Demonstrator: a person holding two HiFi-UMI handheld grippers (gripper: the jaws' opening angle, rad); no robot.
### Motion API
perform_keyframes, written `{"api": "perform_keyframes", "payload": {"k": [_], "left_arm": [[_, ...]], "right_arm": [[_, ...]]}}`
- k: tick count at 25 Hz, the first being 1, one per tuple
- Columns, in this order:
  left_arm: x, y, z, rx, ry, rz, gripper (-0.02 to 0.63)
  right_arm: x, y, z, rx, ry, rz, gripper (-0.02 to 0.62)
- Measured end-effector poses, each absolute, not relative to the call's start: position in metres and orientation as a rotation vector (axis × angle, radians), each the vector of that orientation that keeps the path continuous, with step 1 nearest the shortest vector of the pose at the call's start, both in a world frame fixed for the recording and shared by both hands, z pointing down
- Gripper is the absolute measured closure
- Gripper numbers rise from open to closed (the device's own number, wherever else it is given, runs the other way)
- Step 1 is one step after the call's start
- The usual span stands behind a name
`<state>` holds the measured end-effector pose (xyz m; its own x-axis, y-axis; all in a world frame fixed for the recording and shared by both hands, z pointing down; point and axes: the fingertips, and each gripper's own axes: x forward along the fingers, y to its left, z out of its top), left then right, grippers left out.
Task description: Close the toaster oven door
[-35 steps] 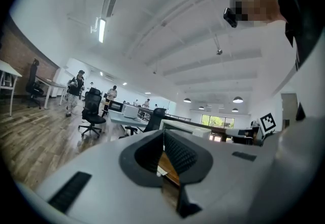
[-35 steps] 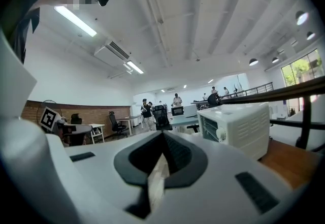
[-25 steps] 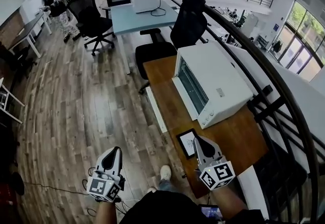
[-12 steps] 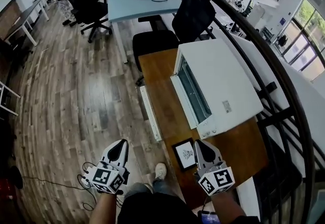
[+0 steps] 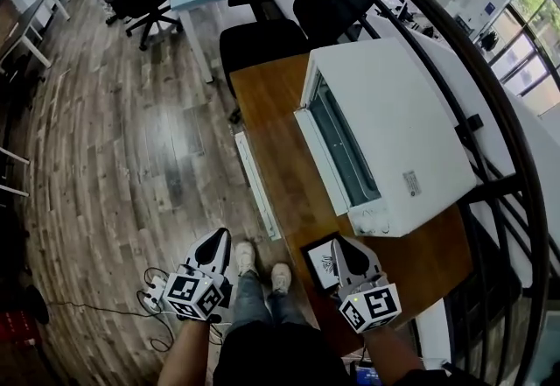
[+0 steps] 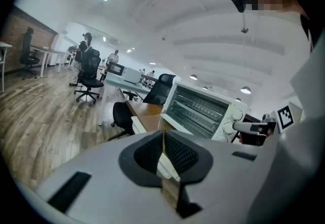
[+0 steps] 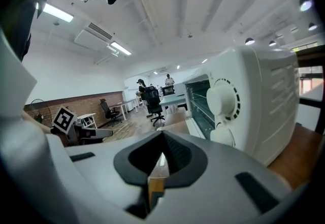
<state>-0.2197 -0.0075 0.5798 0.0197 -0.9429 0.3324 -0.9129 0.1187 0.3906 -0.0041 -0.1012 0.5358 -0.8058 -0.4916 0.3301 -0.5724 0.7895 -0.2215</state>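
A white toaster oven [image 5: 394,126] stands on a wooden desk [image 5: 271,104]. Its glass door [image 5: 322,161] hangs open and folded down toward the desk's left edge; the racks inside show in the left gripper view [image 6: 200,110]. My right gripper [image 5: 337,246] is shut and empty over the desk's near corner, just short of the oven's knob end [image 7: 226,101]. My left gripper [image 5: 217,240] is shut and empty too, out over the floor to the left of the desk. In both gripper views the pads meet with nothing between them.
A black-framed card [image 5: 322,260] lies on the desk under the right gripper. A long white bar [image 5: 256,187] runs along the desk's left edge. A black office chair [image 5: 262,34] stands behind the desk, a dark railing [image 5: 499,122] to the right, wood floor [image 5: 114,157] to the left.
Both grippers have sunk and come nearer the desk; the oven now fills more of the head view. The left gripper has shifted right. The jaws stayed shut and the door stayed open.
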Motion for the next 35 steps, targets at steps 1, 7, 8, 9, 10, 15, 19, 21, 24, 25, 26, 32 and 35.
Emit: {"api": "perform_keyframes", "payload": {"k": [1, 7, 8, 9, 10, 15, 19, 21, 24, 25, 26, 32, 35], "left_arm": [[-0.22, -0.011, 0.585, 1.789, -1.876, -0.075, 0.589], [-0.214, -0.028, 0.619, 1.781, -1.747, -0.07, 0.586], [-0.211, -0.031, 0.627, 1.771, -1.702, -0.084, 0.568], [-0.208, -0.034, 0.636, 1.755, -1.657, -0.103, 0.52], [-0.206, -0.037, 0.643, 1.737, -1.622, -0.119, 0.489], [-0.2, -0.051, 0.675, 1.682, -1.551, -0.122, 0.463], [-0.192, -0.065, 0.692, 1.687, -1.488, -0.106, 0.454], [-0.187, -0.072, 0.701, 1.693, -1.454, -0.096, 0.448], [-0.182, -0.079, 0.714, 1.693, -1.4, -0.08, 0.434], [-0.18, -0.081, 0.716, 1.693, -1.384, -0.08, 0.426], [-0.179, -0.084, 0.718, 1.691, -1.369, -0.086, 0.425], [-0.177, -0.096, 0.717, 1.661, -1.334, -0.15, 0.423], [-0.177, -0.095, 0.716, 1.658, -1.326, -0.144, 0.423]], "right_arm": [[-0.006, -0.101, 0.54, 0.821, -2.712, 0.452, 0.598], [-0.011, -0.102, 0.563, 0.84, -2.646, 0.475, 0.598], [-0.012, -0.103, 0.564, 0.843, -2.639, 0.473, 0.598], [-0.014, -0.102, 0.565, 0.846, -2.634, 0.468, 0.598], [-0.015, -0.102, 0.566, 0.849, -2.63, 0.464, 0.598], [-0.015, -0.1, 0.572, 0.871, -2.601, 0.462, 0.598], [-0.012, -0.099, 0.571, 0.898, -2.585, 0.463, 0.597], [-0.008, -0.098, 0.57, 0.909, -2.589, 0.457, 0.597], [-0.003, -0.096, 0.57, 0.919, -2.583, 0.449, 0.596], [-0.001, -0.095, 0.571, 0.919, -2.578, 0.448, 0.593], [0.0, -0.094, 0.572, 0.917, -2.572, 0.448, 0.58], [0.0, -0.095, 0.571, 0.907, -2.57, 0.445, 0.54], [-0.002, -0.097, 0.568, 0.908, -2.568, 0.44, 0.537]]}}
